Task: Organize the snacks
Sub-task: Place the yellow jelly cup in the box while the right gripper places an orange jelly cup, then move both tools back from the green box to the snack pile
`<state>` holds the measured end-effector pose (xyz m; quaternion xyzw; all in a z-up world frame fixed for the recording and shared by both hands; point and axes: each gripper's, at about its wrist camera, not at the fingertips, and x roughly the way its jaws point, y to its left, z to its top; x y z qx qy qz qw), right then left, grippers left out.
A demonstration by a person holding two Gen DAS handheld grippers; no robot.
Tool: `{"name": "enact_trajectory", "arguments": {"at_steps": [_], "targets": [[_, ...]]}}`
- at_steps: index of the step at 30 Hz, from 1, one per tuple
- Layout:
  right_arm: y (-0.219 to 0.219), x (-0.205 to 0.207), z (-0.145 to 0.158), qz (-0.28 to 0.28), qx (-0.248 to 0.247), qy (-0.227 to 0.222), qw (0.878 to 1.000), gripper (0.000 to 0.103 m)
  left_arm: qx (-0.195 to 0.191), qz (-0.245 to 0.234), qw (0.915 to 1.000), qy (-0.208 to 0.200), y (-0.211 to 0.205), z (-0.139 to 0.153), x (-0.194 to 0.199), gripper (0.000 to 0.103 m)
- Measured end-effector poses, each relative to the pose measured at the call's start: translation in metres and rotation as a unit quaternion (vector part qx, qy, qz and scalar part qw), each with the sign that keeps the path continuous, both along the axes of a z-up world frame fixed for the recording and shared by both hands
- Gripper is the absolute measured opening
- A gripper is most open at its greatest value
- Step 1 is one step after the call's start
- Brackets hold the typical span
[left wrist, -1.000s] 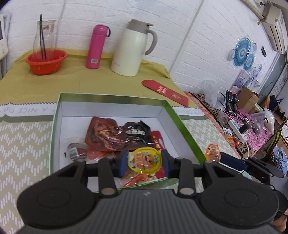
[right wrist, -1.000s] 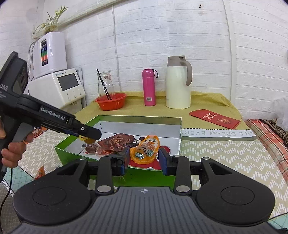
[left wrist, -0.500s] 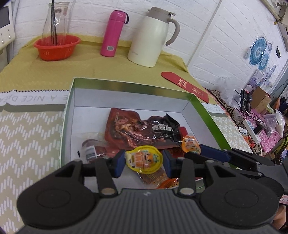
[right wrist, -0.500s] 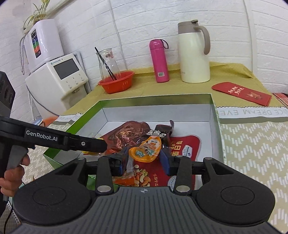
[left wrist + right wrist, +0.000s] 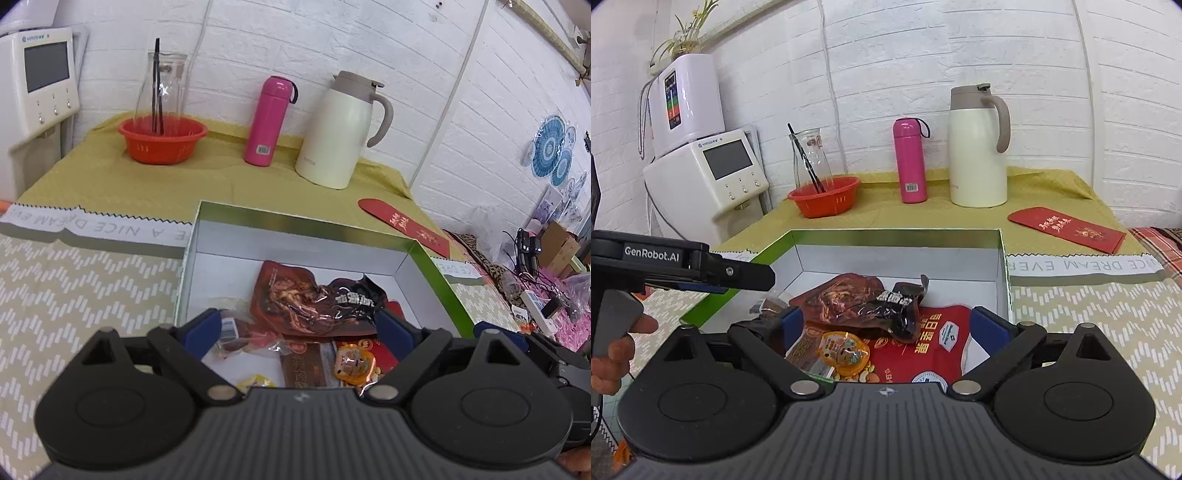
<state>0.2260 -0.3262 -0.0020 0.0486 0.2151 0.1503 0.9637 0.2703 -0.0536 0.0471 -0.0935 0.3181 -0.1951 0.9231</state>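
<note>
While your left gripper (image 5: 301,328) and right gripper (image 5: 897,326) hang over the green-rimmed box (image 5: 1004,258) with jaws that have just been opening and now stand wide, nothing is pinched between either pair. Your two jelly cups lie loose inside the box: the orange one (image 5: 846,352) on the red nut bag (image 5: 923,350), the yellow one (image 5: 255,380) on the white floor near the front. Beyond them sit the dark meat packets (image 5: 314,299), and past the box a pink flask (image 5: 909,160) beside a cream jug (image 5: 977,147).
</note>
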Motion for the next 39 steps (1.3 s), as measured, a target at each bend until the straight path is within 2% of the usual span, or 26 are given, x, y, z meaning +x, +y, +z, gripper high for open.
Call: {"name": "enact_trajectory", "arguments": {"at_steps": [5, 9, 14, 20, 23, 28, 33, 37, 38, 39], "targets": [[-0.005, -0.021, 0.009, 0.005, 0.022, 0.0, 1.0, 0.103, -0.009, -0.008, 0.9998, -0.013, 0.003, 0.01, -0.024, 0.09], [-0.008, -0.048, 0.018, 0.006, 0.009, -0.015, 1.0, 0.103, -0.024, -0.023, 0.9992, -0.021, 0.006, 0.019, -0.052, 0.09], [-0.017, -0.087, 0.02, 0.011, 0.011, -0.025, 1.0, 0.103, -0.023, -0.049, 0.9978, -0.039, 0.009, 0.023, -0.093, 0.09], [-0.021, -0.132, 0.008, 0.008, 0.009, -0.035, 0.999, 0.103, -0.004, -0.045, 0.9978, -0.049, 0.02, 0.014, -0.135, 0.09], [-0.015, -0.146, -0.005, 0.01, 0.008, -0.027, 1.0, 0.103, -0.015, -0.046, 0.9976, -0.049, 0.032, 0.005, -0.156, 0.09], [0.001, -0.154, -0.026, 0.017, 0.002, -0.01, 1.0, 0.103, -0.047, -0.045, 0.9977, -0.021, 0.052, -0.02, -0.185, 0.09], [0.025, -0.147, -0.037, 0.038, -0.026, 0.004, 0.999, 0.103, -0.037, -0.068, 0.997, -0.006, 0.054, -0.034, -0.201, 0.09], [0.033, -0.137, -0.043, 0.028, -0.026, 0.013, 0.999, 0.103, -0.041, -0.08, 0.996, -0.007, 0.055, -0.036, -0.207, 0.09], [0.033, -0.136, -0.043, 0.024, -0.024, 0.014, 0.999, 0.1, -0.039, -0.081, 0.9959, -0.009, 0.055, -0.036, -0.208, 0.09], [0.033, -0.137, -0.045, 0.02, -0.023, 0.015, 0.999, 0.075, -0.037, -0.081, 0.996, -0.01, 0.056, -0.035, -0.209, 0.09]]}}
